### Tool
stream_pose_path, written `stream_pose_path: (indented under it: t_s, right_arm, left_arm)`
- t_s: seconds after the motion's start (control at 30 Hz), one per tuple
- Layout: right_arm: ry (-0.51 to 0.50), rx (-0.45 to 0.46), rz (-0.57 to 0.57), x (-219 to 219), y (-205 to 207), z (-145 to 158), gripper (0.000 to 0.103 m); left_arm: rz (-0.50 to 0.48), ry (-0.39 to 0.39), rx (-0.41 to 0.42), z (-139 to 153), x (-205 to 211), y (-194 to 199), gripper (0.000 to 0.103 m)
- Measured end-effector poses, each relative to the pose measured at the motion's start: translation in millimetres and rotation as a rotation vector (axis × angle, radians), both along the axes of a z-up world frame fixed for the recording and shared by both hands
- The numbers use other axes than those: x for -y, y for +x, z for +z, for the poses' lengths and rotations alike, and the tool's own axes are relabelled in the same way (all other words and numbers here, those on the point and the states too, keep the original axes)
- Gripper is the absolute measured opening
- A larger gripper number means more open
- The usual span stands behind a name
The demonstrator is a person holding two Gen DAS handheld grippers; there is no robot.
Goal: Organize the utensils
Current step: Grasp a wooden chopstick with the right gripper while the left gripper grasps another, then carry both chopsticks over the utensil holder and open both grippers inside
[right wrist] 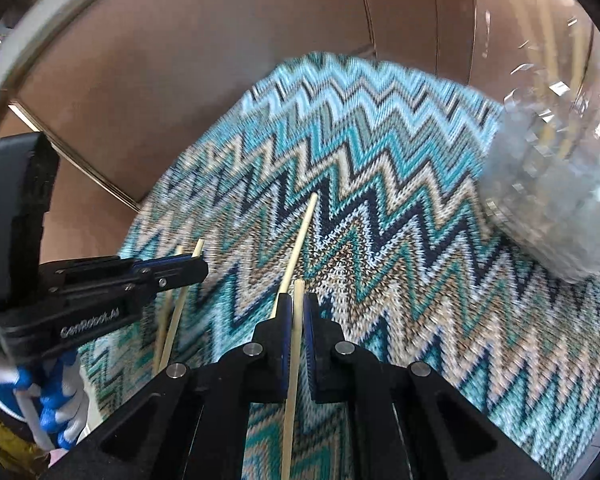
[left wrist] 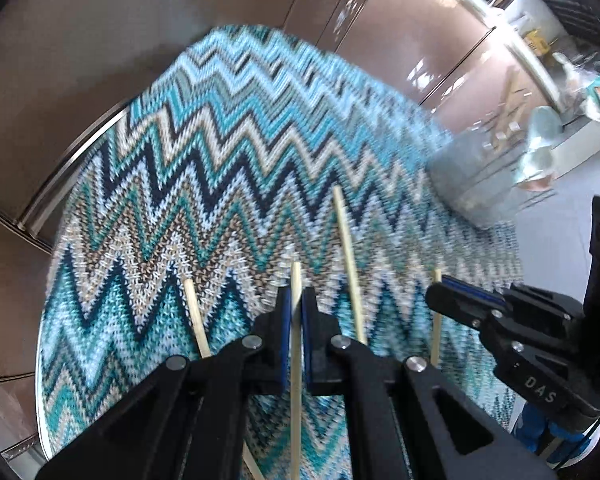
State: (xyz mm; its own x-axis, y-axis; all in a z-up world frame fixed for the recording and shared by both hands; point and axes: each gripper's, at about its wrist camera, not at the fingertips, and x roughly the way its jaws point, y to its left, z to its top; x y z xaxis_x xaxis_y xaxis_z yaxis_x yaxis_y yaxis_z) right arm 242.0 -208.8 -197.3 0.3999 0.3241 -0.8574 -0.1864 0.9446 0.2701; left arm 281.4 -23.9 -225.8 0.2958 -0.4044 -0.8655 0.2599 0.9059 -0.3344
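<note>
Each hand-held gripper is closed to a narrow gap on one thin pale wooden chopstick: the left hand-held gripper (left wrist: 296,312) pinches a stick (left wrist: 296,360) between its blue-padded fingers, and the right hand-held gripper (right wrist: 296,316) does the same with another chopstick (right wrist: 294,360). Both sticks run back under the gripper bodies, with only short tips past the fingertips. Two more loose chopsticks show in the left wrist view, one long stick (left wrist: 350,268) lying on the round surface covered by a teal, navy and beige zigzag knitted mat (left wrist: 204,168), and a shorter-looking one (left wrist: 196,320) to its left; whether that one touches the mat I cannot tell. A clear faceted glass holder (right wrist: 552,184) stands on the mat's far right edge with pale sticks seemingly already in it, so it is likely the destination. The risks come from the grip: each stick is held near its tip, so the long free end can swing or pivot between the pads, and a smooth round stick may slip out if the squeeze eases. The two grippers also sit close together, so their sticks could cross or knock each other. Motion blur suggests fast movement, which makes striking the glass and tipping it more likely.
</note>
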Motion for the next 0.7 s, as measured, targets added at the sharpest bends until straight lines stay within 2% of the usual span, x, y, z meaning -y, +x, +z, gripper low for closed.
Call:
stream_pose_path:
  t_s: [0.23,0.4,0.53,0.7]
  right_arm:
    - [0.015,0.181,-0.039,14.5,-60.1,57.5,0.006]
    - [0.025,0.304,-0.081,22.9,-96.3,95.4,0.006]
    - [0.020,0.447,-0.128,42.5,-118.0,138.0,0.006]
    - [0.000,0.623,-0.211,78.4,-126.5,185.1,0.006]
  left_arm:
    - [0.000,-0.021,0.177,53.4,-10.4,-43.3,0.005]
    - [0.028,-0.073,0.291,94.2,-21.4,-70.5,0.005]
    - [0.044,-0.154,0.401,136.4,-21.5,-79.0,0.005]
    - [0.046,-0.282,0.552,198.7,4.6,-69.4,0.005]
